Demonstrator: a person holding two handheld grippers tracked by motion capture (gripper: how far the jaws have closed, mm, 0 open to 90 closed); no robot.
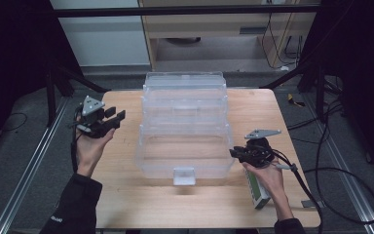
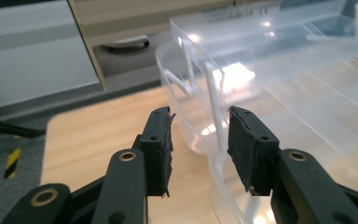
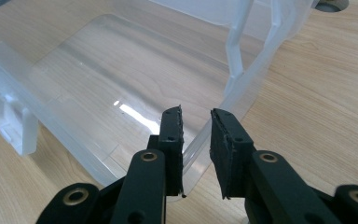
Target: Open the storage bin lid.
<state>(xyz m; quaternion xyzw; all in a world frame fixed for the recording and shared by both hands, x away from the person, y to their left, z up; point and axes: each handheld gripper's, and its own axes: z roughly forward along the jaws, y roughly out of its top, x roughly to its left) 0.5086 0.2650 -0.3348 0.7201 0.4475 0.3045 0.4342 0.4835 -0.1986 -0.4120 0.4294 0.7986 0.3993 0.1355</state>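
High view shows a clear plastic tiered storage box [image 1: 185, 129] standing open in the middle of the wooden table [image 1: 126, 195], its trays stepped back and its front latch [image 1: 183, 176] facing the person. The left gripper [image 1: 111, 117] hovers just beside the box's left side, jaws spread and empty. The right gripper [image 1: 238, 153] sits at the lower tray's right front corner; in the right gripper view its jaws straddle the tray's rim [image 3: 200, 140], parted and not pinching. This looks like an approach to grasp; next, both grippers likely need to close on the box's edges.
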